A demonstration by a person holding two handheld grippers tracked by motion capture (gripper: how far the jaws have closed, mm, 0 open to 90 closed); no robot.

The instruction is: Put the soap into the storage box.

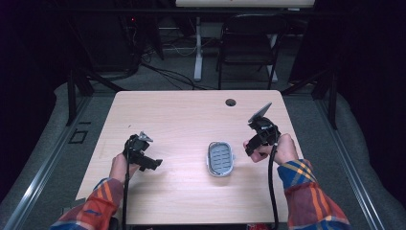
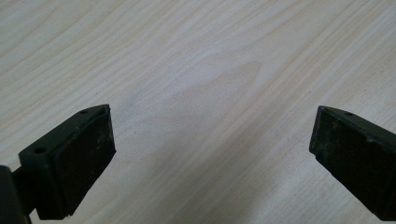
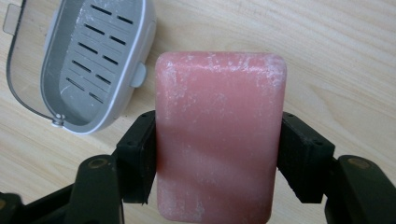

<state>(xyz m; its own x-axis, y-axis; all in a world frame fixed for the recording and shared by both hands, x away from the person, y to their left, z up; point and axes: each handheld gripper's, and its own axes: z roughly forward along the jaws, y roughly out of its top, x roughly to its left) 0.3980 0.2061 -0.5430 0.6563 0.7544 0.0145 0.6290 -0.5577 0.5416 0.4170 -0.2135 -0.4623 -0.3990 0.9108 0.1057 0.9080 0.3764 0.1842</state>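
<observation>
High view: soap dish (image 1: 220, 158) at table (image 1: 182, 115) centre-right, near edge side; right gripper (image 1: 253, 143) just right of dish, raised; left gripper (image 1: 146, 160) well apart at left. Left gripper view: jaws spread wide, nothing between, bare wood beneath. Right gripper view: jaws clamped on pink soap (image 3: 219, 135), dish (image 3: 98, 60) empty at left, lid hinged open. Judged status: soap picked up; placement into dish outstanding, lid closure possibly after.
</observation>
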